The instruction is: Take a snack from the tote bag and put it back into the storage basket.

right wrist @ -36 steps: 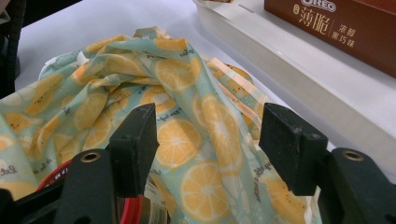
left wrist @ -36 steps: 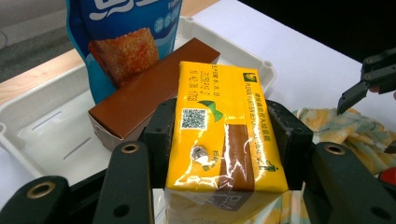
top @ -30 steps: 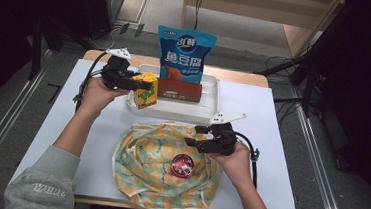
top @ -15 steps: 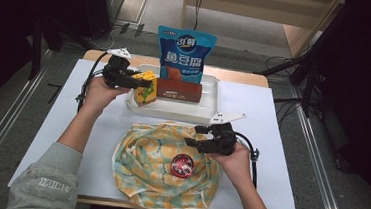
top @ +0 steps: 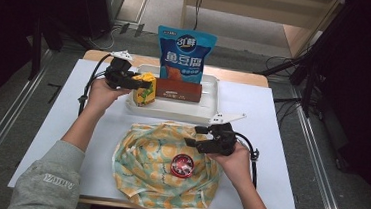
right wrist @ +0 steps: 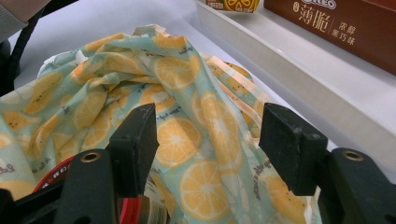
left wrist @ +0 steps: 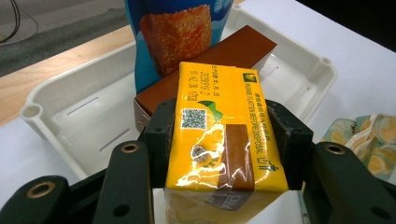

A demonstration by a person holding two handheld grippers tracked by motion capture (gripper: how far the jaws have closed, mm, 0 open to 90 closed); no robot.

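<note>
While the small yellow drink carton point(left wrist: 219, 140) sits clamped between the two black jaws of the left gripper point(top: 137, 83), it hangs at the left end of the white plastic tray point(top: 208, 111), right beside the long brown biscuit box point(top: 178, 90) that lies in that tray. Seen along the left gripper view, the carton's top faces the camera, showing a printed code square and a foil straw spot, and both jaw pads press flat on its sides. Behind the biscuit box, at the far wall of the tray, a tall blue snack pouch point(top: 185, 54) stands upright. Just in front of the tray, a crumpled fabric bag printed with orange slices on pale green point(top: 163, 168) lies spread on the white table point(top: 281, 142), with a round red-and-black lid point(top: 182, 165) resting in its middle. At the bag's right edge, near the tray's front rim, the right gripper point(top: 196, 136) hovers with its jaws spread wide apart over the cloth, gripping nothing.
</note>
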